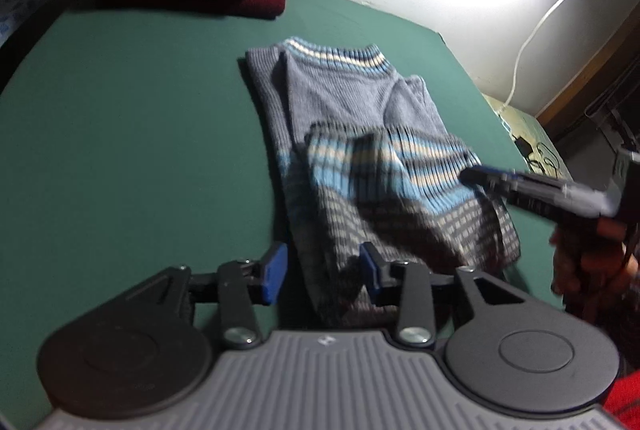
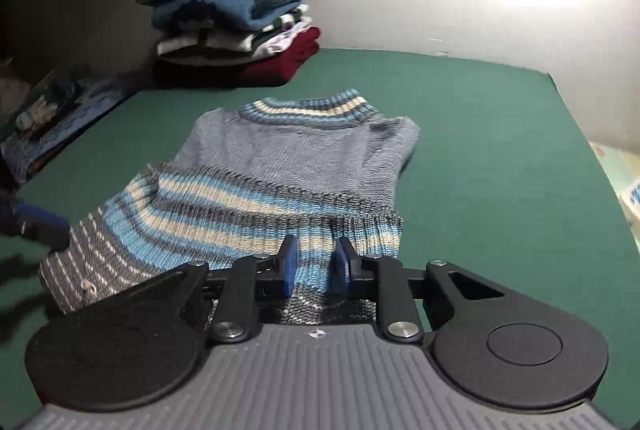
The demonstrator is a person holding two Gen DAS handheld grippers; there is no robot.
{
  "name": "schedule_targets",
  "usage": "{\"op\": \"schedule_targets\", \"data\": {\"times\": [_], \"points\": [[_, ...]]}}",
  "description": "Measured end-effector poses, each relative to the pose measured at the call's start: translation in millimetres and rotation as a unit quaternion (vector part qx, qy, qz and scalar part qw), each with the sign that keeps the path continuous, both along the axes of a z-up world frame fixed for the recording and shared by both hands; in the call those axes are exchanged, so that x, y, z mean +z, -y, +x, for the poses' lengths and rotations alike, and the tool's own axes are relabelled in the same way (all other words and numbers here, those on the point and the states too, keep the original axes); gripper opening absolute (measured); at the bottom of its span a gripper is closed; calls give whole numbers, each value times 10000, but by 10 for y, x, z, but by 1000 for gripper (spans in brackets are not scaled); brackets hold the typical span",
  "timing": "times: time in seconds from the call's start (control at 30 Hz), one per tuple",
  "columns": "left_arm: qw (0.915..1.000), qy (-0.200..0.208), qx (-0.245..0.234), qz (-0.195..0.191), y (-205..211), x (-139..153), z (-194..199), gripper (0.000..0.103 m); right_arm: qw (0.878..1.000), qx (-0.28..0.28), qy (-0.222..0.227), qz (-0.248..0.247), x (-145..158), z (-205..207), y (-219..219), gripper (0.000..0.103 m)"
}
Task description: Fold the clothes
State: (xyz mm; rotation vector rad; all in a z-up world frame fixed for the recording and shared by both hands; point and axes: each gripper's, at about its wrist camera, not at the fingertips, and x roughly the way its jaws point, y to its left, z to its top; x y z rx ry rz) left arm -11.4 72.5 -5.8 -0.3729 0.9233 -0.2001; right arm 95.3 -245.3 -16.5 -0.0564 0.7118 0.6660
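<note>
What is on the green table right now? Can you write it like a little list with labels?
surface: green table
being folded: grey sweater with blue and cream stripes, bottom part folded up over the middle
finished pile: stack of folded clothes at the far corner, dark red one at the bottom
left gripper: open, sweater edge between its fingers
right gripper: open over the striped hem

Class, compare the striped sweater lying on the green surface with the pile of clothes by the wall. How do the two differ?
The striped sweater is one garment, only partly folded, its hem turned up over its body; the pile of clothes is several garments, fully folded and stacked. The sweater lies mid-surface by the claws; the pile sits at the back against the wall. The sweater is grey-blue with cream stripes; the pile mixes green, blue, white and dark red. Both rest on the green surface.
</note>
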Motion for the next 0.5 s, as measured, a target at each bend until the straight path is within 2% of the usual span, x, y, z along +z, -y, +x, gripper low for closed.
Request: {"op": "schedule_targets", "data": {"times": [0.03,0.1,0.17,0.23,0.37,0.43,0.47,0.5], "points": [[10000,3,-31,-47,17,-2,-52,55,9997,-122,-146,176,34,10,92,24],[9998,17,-96,-160,58,-5,-139,64,9991,-283,-142,275,96,-61,251,38],[9996,36,-161,-207,124,-19,-169,64,9995,-219,-140,204,139,-186,366,40],[9996,24,-204,-218,187,-51,-153,57,9993,-79,-282,238,162,-314,471,40],[9998,65,-184,-86,290,-111,-44,54,9983,-8,-521,242,112,-549,584,45],[9998,90,-140,-54,297,-122,11,36,9981,-113,-531,291,53,-605,599,45],[9999,103,-109,-49,294,-125,34,32,9975,-159,-565,387,21,-609,596,45],[9999,105,-67,-26,290,-119,49,22,9968,-206,-599,482,-11,-614,594,43]]}}
